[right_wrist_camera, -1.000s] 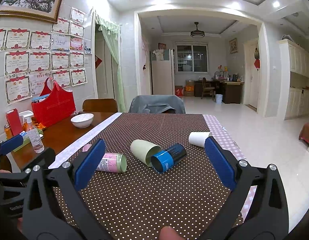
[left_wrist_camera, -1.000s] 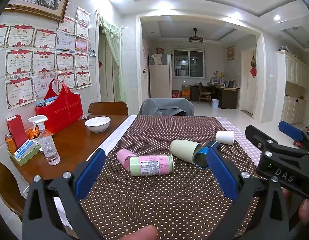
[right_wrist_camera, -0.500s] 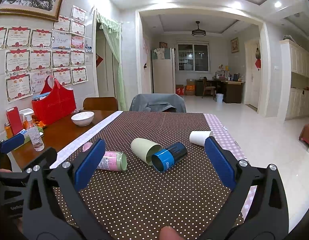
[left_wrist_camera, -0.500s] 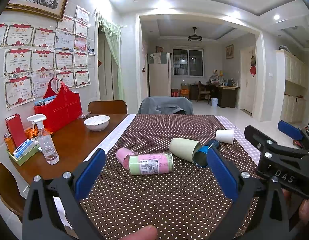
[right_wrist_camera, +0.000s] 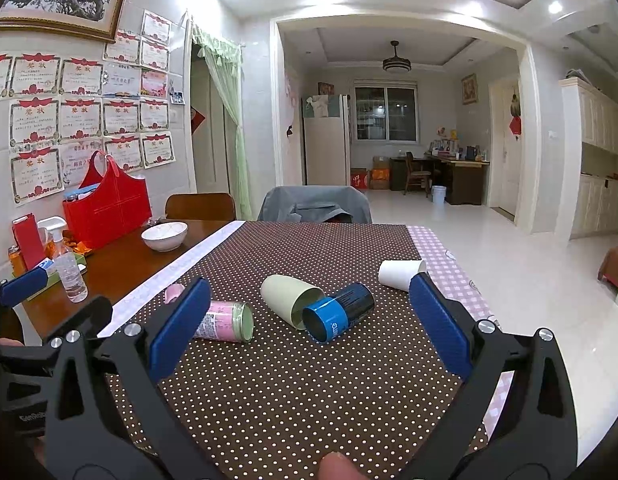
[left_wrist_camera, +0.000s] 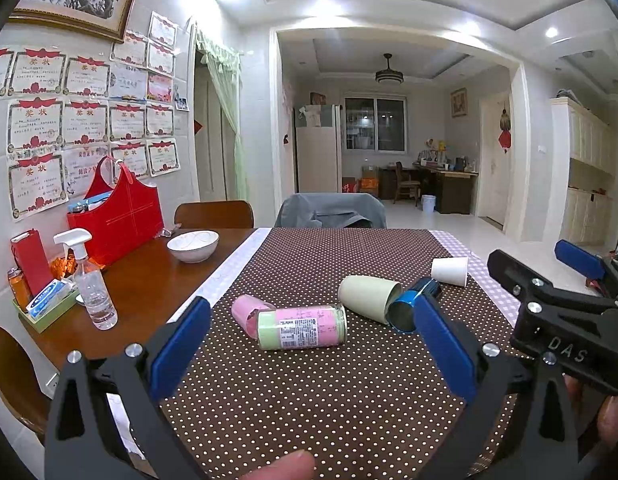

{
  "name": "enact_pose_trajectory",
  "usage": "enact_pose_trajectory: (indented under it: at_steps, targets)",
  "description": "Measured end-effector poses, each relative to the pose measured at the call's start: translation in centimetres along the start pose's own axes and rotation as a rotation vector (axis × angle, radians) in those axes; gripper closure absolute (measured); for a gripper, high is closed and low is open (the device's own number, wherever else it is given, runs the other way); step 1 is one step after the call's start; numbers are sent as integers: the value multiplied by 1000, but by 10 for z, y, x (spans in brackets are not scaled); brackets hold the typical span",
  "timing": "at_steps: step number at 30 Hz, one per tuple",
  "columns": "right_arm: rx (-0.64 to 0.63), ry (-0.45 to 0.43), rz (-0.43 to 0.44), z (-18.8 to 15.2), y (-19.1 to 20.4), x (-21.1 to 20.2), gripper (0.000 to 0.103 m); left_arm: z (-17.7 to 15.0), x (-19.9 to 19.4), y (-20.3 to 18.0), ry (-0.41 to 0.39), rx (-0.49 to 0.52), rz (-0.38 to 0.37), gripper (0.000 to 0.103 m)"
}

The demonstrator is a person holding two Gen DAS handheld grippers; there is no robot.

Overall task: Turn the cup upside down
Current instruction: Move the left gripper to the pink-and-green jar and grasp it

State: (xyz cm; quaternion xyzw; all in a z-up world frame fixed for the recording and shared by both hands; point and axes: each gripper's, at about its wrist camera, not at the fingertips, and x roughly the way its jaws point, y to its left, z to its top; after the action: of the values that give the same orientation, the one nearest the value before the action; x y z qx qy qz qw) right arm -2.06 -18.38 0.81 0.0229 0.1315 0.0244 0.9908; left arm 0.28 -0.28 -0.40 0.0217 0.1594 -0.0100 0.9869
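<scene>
Nothing's flipped so far: pale green cup [right_wrist_camera: 290,298] lies on its side, both my grippers, left [left_wrist_camera: 309,344] and right [right_wrist_camera: 305,328], spread wide, holding nothing.

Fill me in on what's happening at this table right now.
A person holds a pair of tongs in each hand over a dotted tablecloth. The left tongs and right tongs are both open and hold nothing. Five cups lie on their sides ahead: a pink cup, a pink-and-green cup, a pale green cup, a blue cup and a white paper cup. None has been flipped upside down yet.
</scene>
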Motion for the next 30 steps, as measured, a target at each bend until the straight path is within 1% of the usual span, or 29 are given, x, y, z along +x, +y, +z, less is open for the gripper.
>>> enact_pose_trajectory:
  at_steps: [7, 15, 18, 23, 30]
  targets:
    - [-1, 17, -5, 0, -1, 11, 6, -3, 6, 1, 19, 15, -10, 4]
    - [-11, 58, -4, -6, -3, 31, 6, -11, 31, 8, 70, 49, -7, 4]
    - [-20, 87, 2, -10, -1, 43, 6, -16, 47, 13, 106, 67, -8, 4]
    - [-39, 146, 19, -17, 3, 71, 6, -27, 78, 21, 166, 129, -8, 4]
    - [-65, 234, 33, -26, 9, 113, 6, -41, 136, 40, 271, 190, -16, 4]
